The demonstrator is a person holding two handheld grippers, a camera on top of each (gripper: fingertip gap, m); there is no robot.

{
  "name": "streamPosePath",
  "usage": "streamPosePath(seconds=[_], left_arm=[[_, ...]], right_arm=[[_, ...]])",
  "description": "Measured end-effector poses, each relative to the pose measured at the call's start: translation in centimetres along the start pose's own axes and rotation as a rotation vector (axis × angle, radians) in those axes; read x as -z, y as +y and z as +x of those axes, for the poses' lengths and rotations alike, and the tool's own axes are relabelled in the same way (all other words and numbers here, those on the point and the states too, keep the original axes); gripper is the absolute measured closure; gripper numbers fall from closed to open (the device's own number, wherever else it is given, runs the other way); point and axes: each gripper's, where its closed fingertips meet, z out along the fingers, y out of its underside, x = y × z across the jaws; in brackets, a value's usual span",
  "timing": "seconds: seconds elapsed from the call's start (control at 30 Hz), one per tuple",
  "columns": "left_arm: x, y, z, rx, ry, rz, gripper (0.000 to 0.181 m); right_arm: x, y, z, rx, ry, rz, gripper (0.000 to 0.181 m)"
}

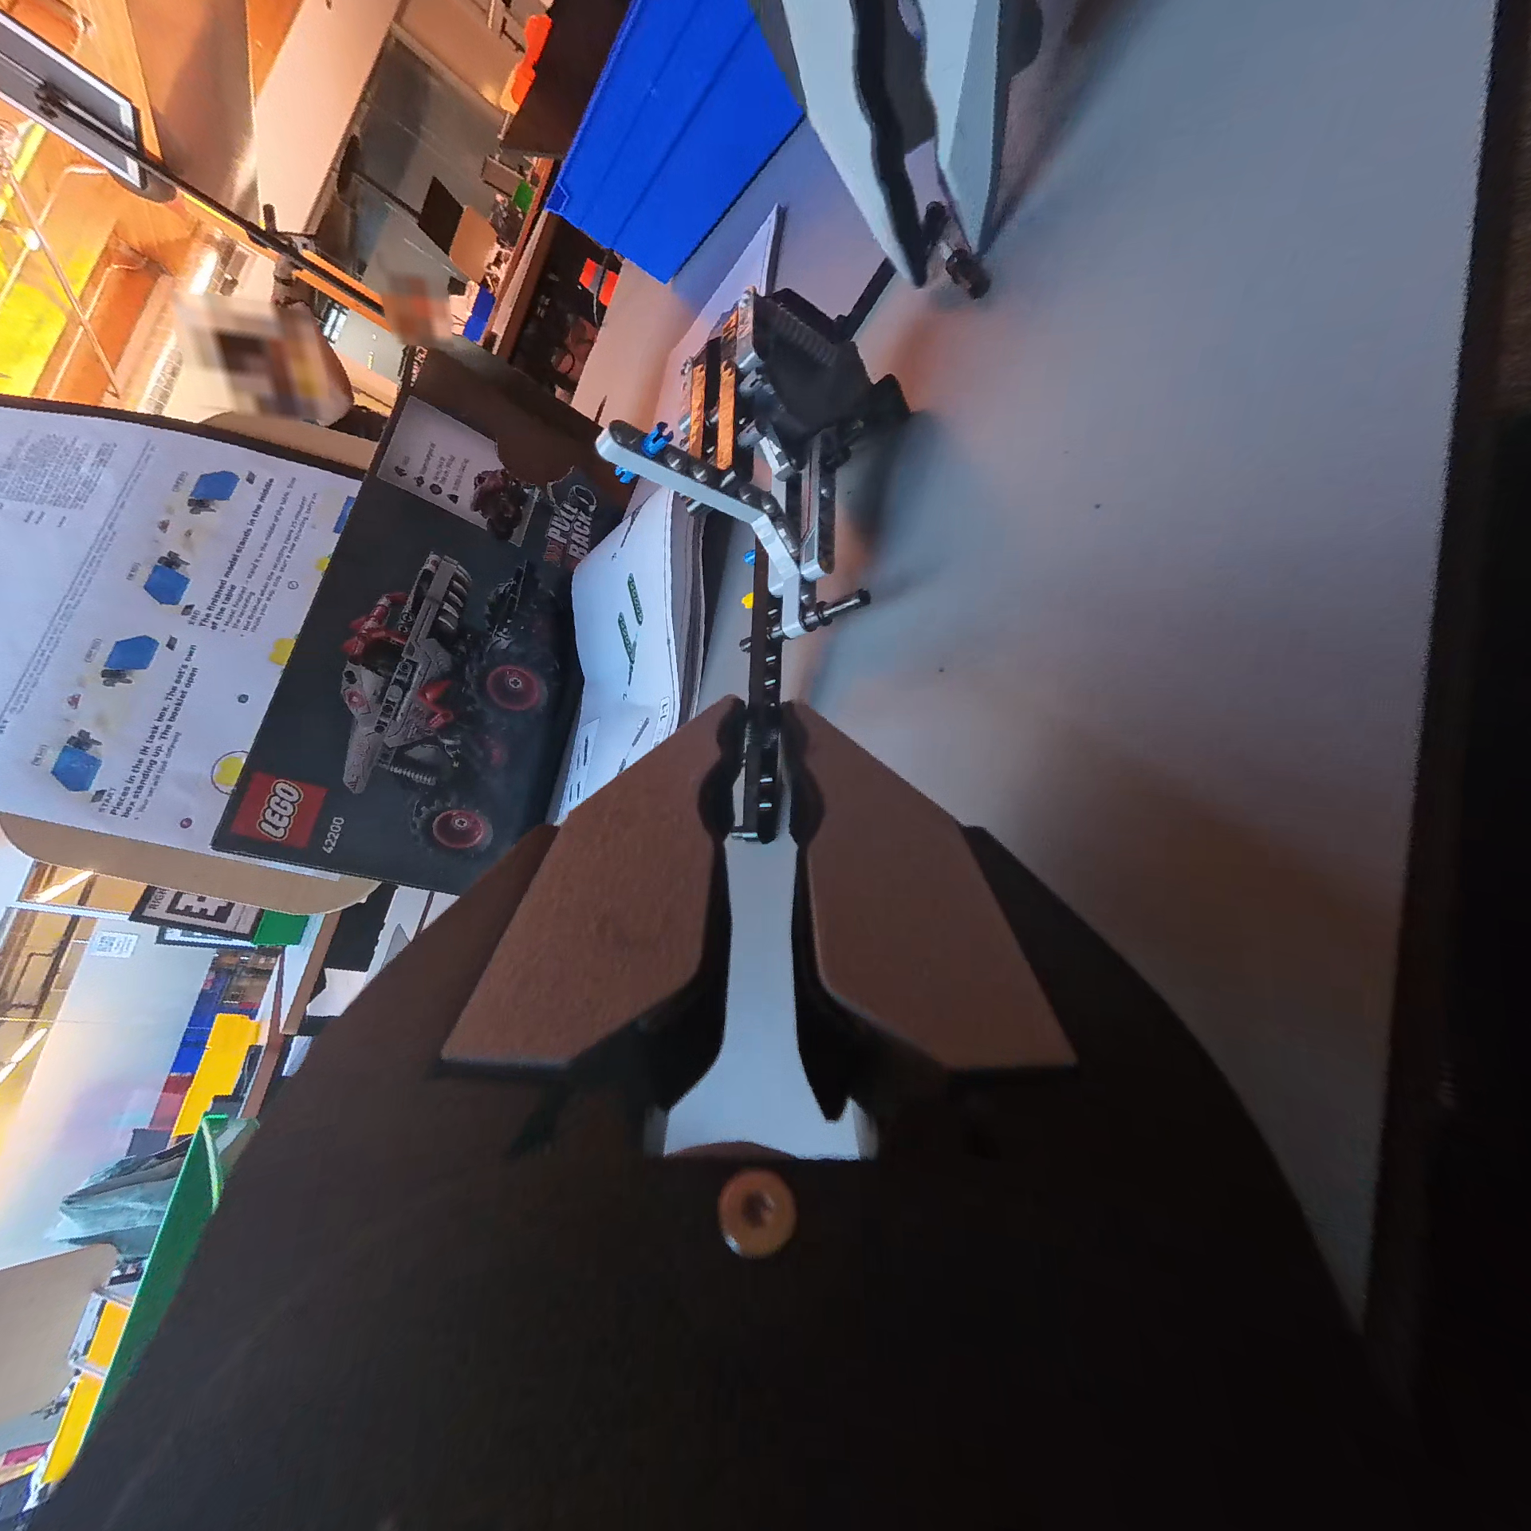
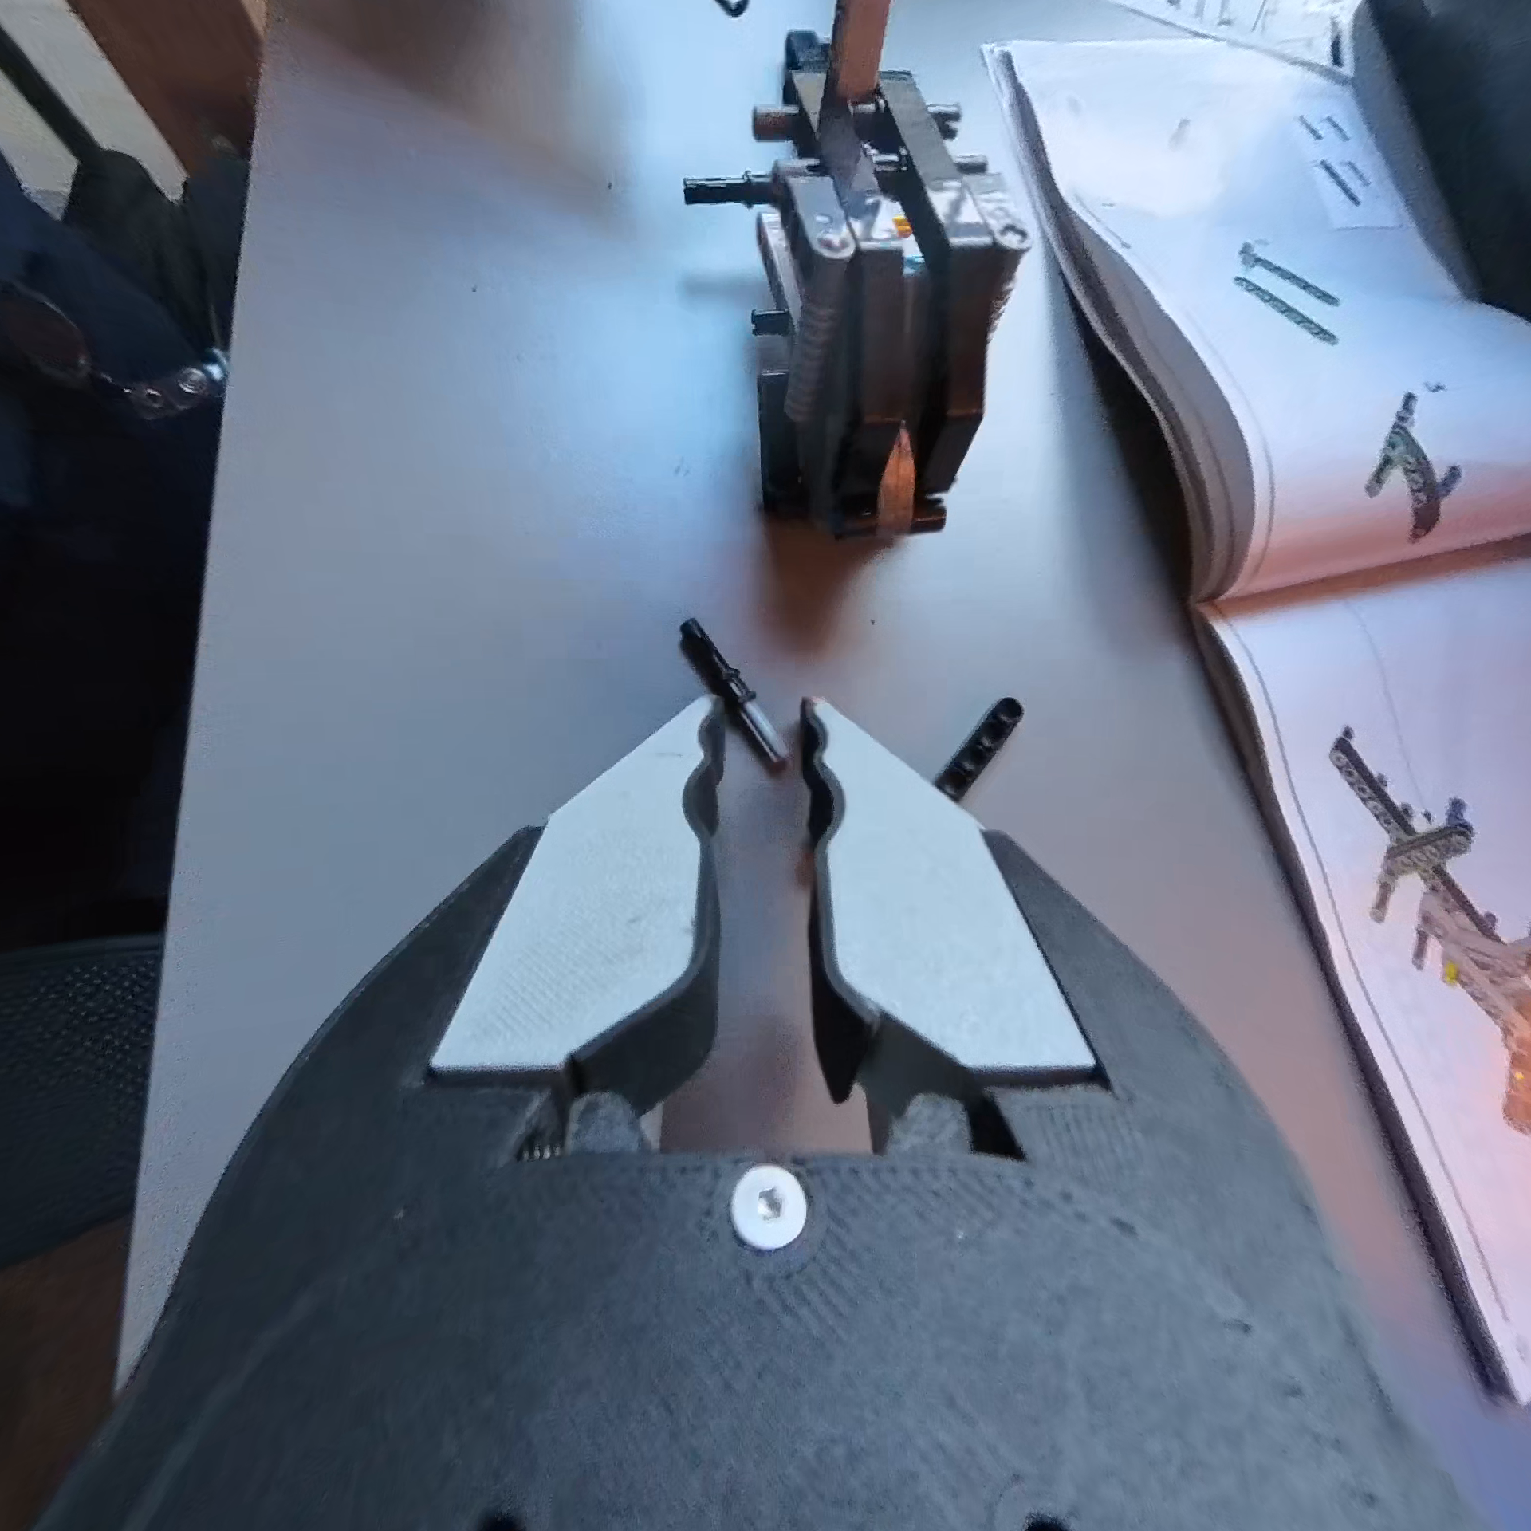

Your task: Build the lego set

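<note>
**Operator:** Which step is in hand?

**Manual:** Judged from the frames, you are fetching a pin for the chassis. Your right gripper [image 2: 760, 714] hangs over the table [image 2: 464, 514] with its jaws parted and nothing between them. The black axle pin [image 2: 732, 691] lies loose at the fingertips, slanted, its near end in the gap. A short black beam [image 2: 979, 747] lies just right of the right finger. Ahead, well apart, stands the chassis assembly [image 2: 878, 331]; the instruction booklet [image 2: 1292, 348] is open to its right.

**Operator:** And my other tool?

**Manual:** Your left gripper [image 1: 760, 714] is clamped on the long black beam [image 1: 764, 729] of the chassis assembly [image 1: 779, 464], steadying it. Beyond it stands the set box [image 1: 414, 663].

**Operator:** Next move?

**Manual:** Probably: centre the right gripper on the pin's shaft, align to its slant, lower, then close.
</note>
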Motion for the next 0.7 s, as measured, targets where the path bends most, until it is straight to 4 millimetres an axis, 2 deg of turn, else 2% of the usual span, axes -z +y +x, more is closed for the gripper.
streamPosePath(seconds=[0.07, 0.27, 0.5, 0.7], left_arm=[[0.0, 0.0, -0.1, 0.009, 0.002, 0.004, 0.175], [-0.3, 0.7, -0.6, 0.057, -0.005, -0.029, 0.175], [-0.2, 0.5, -0.5, 0.041, -0.007, -0.023, 0.175], [-0.4, 0.9, -0.1, 0.031, 0.009, -0.048, 0.175]], right_arm=[[-0.2, -0.1, -0.3, 0.005, -0.025, -0.012, 0.177], [-1.3, -1.8, -1.0, 0.068, 0.019, 0.015, 0.178], [-2.4, -8.1, -3.3, 0.075, 0.002, 0.241, 0.178], [-4.4, -10.5, -3.8, 0.119, 0.062, 0.256, 0.178]])
